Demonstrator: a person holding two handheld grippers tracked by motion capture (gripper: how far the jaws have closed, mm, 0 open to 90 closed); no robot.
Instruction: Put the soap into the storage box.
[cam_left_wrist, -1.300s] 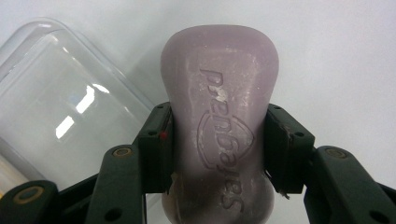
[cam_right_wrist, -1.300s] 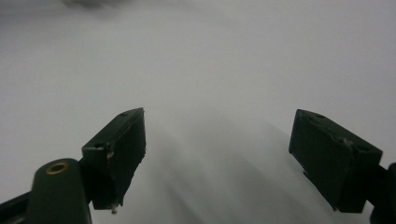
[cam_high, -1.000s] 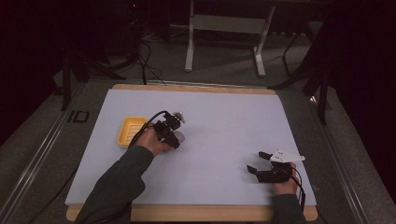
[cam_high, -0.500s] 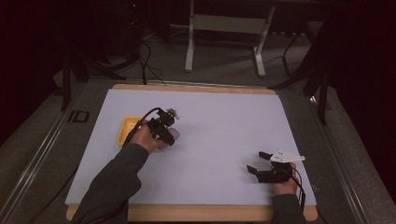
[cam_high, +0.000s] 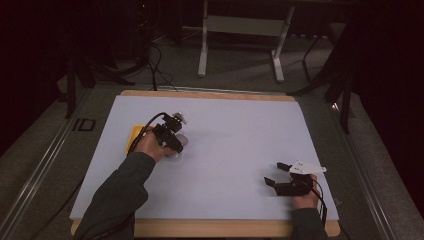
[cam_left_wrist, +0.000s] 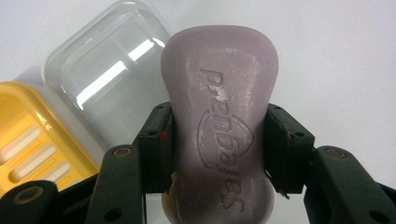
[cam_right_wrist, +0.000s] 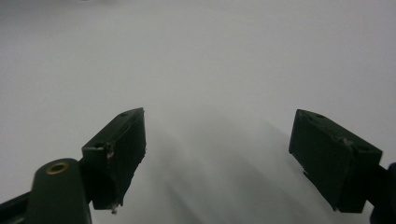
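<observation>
Left gripper (cam_left_wrist: 219, 140): clamped across soap (cam_left_wrist: 219, 107) waist, long axis along jaws | dish (cam_left_wrist: 28, 140): left, just beside | right gripper (cam_right_wrist: 217, 154): spread, empty, well apart

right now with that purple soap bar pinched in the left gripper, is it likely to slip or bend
Probably stiff: the soap bar keeps its moulded shape and crisp embossed lettering between the left gripper pads. It may slip somewhat, since its surface looks smooth and waxy, though the pads sit at its narrowed waist, which should help. Likely dense for its size.
</observation>
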